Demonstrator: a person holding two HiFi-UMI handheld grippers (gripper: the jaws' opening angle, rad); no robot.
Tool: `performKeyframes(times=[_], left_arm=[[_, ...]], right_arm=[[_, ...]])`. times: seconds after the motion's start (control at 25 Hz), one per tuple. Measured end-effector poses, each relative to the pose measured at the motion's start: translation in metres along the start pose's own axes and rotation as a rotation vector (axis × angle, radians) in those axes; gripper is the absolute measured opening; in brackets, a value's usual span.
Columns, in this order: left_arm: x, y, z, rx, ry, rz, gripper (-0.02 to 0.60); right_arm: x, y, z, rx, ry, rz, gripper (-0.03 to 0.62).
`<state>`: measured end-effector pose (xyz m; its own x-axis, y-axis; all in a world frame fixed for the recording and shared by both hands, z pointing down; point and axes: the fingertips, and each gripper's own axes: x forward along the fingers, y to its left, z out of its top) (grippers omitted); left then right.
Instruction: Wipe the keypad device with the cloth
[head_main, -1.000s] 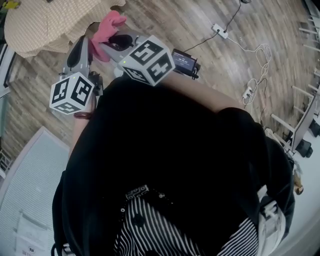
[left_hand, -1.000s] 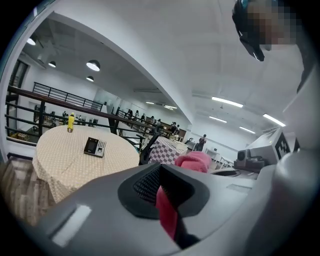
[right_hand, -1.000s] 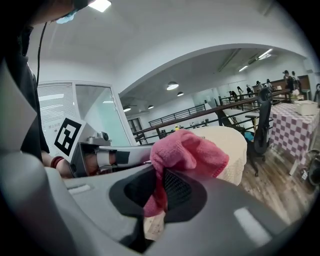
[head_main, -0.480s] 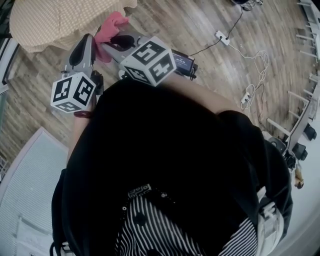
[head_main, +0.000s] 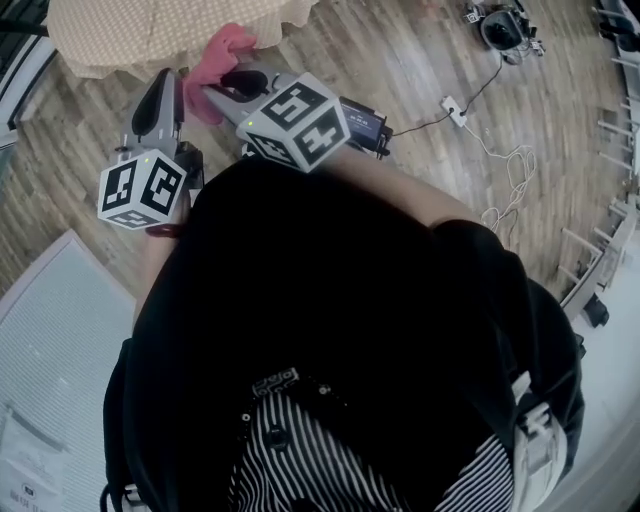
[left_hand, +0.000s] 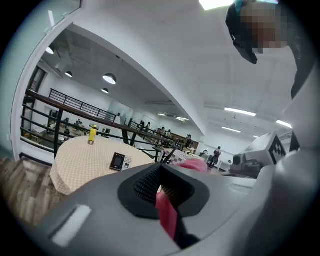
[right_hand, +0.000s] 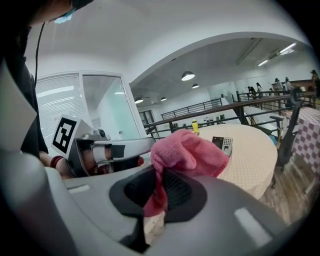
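A pink cloth (head_main: 222, 50) hangs between both grippers, held up in the air in front of the person's black shirt. The right gripper (head_main: 235, 82) is shut on it; the cloth (right_hand: 187, 152) bulges above its jaws (right_hand: 160, 187). The left gripper (head_main: 170, 78) sits just left of it, and its narrow jaw gap (left_hand: 161, 187) is filled with pink cloth (left_hand: 167, 210). The keypad device (left_hand: 118, 161) lies flat on a round table with a beige cover (left_hand: 85, 165), well away from both grippers. It also shows beyond the cloth in the right gripper view (right_hand: 223, 144).
A yellow bottle (left_hand: 92, 135) stands on the table behind the keypad. The table's edge (head_main: 150, 35) lies at the top left of the head view. A power strip with cables (head_main: 455, 108) lies on the wood floor. A black railing (left_hand: 75, 107) runs behind the table, a chair (right_hand: 290, 130) beside it.
The head view has turned: the table, floor and power strip have slid across the picture. Both grippers keep the same pose, with the cloth between them.
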<state>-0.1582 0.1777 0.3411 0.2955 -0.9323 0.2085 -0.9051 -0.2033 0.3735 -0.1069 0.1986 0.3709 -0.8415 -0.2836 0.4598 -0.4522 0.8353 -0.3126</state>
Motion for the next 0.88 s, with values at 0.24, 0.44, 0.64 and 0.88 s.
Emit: performKeyframes(times=[0.24,0.44,0.64,0.88], left_arm=[[0.034,0.053,0.017,-0.028,-0.003,0.088,0.005],[0.105,0.11,0.059,-0.054,-0.003,0.108,0.005],[0.118,0.117,0.073,-0.031,-0.026,0.129,0.005],[0.171,0.121,0.095,-0.021,-0.014,0.166,0.005]], right_arm=[[0.057,-0.024,0.031,-0.03,0.038,0.096,0.044],[0.129,-0.076,0.085,-0.029,0.077,0.16,0.044],[0.144,-0.088,0.094,-0.034,0.091,0.208,0.044],[0.158,-0.136,0.129,-0.029,0.086,0.268,0.044]])
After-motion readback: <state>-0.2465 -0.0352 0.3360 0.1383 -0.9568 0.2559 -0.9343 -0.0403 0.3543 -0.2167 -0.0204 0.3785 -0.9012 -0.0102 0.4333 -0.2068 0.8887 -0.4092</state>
